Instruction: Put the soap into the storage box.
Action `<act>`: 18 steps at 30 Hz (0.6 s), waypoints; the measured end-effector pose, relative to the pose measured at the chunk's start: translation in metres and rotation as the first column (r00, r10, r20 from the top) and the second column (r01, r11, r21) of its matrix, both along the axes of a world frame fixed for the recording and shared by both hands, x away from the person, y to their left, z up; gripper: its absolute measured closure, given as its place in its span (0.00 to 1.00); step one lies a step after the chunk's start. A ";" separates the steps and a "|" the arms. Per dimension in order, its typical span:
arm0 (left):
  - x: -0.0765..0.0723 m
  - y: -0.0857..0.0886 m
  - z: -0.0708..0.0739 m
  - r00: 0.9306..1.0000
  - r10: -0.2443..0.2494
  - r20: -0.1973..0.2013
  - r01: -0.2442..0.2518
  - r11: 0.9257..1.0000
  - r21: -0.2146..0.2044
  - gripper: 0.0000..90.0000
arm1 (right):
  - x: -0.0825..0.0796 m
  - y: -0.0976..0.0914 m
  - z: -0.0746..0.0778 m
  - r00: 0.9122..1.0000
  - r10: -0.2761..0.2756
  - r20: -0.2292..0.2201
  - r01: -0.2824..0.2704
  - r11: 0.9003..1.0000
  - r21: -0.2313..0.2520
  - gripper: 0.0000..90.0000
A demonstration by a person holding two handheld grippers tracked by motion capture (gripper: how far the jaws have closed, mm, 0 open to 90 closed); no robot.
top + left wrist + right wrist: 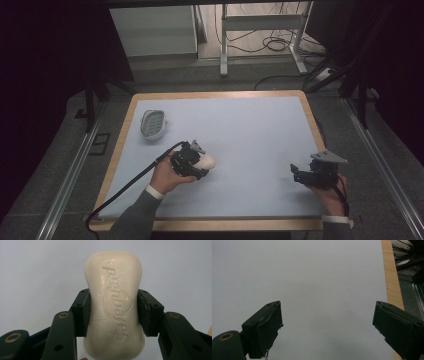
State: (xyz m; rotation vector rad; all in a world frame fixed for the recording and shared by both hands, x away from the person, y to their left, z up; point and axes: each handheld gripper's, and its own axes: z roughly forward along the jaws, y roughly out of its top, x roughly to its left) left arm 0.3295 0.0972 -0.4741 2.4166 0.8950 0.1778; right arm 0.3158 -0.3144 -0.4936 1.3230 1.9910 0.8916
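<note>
cream soap bar (pixel 113 307) clamped between left jaws

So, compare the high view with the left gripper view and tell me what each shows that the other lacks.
High view alone: the soap dish near the table's far left corner, the right tongs standing open over the mat at the right, the wooden table edge, and the floor with cables beyond.
Left gripper view alone: raised lettering on the soap, and both pads pressing into its sides.
Both: the left tongs shut on the soap, over the pale mat.
</note>
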 end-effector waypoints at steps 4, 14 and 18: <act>0.002 0.002 0.002 1.000 0.007 0.000 -0.007 1.000 -0.008 0.55 | 0.000 0.000 0.000 1.000 0.000 0.000 0.000 1.000 0.001 0.10; 0.009 0.010 0.007 1.000 0.024 0.003 -0.024 1.000 -0.014 0.55 | 0.000 -0.001 0.000 1.000 -0.002 0.000 0.002 1.000 -0.001 0.10; 0.012 0.014 0.009 0.999 0.035 0.006 -0.035 0.999 -0.012 0.55 | 0.000 -0.002 0.000 1.000 -0.003 -0.001 0.003 1.000 0.000 0.10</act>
